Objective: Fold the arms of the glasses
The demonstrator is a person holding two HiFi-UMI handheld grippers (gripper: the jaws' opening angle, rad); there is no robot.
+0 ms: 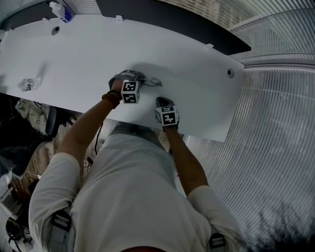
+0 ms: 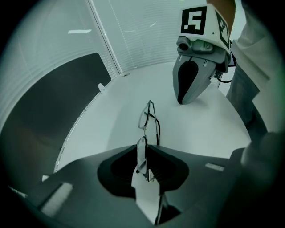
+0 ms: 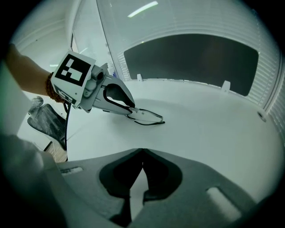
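Thin dark-rimmed glasses [image 1: 154, 82] lie on the white table [image 1: 206, 93], and their arms look folded in against the lenses. My left gripper [image 1: 142, 78] is at their left end. In the left gripper view one lens [image 2: 141, 156] stands edge-on between the jaws of that gripper [image 2: 141, 149], which stand a little apart from it; the other lens [image 2: 149, 116] reaches out over the table. My right gripper [image 1: 164, 101] hangs nearer the table's front edge, apart from the glasses [image 3: 147, 117]. Its jaws meet at the tips [image 3: 142, 152] with nothing between them.
A crumpled clear wrapper [image 1: 27, 84] lies at the table's left end, and a small white and blue object [image 1: 61, 11] sits at the far left corner. The tabletop has round holes [image 1: 230, 73]. A dark chair [image 1: 49, 120] stands below the left edge.
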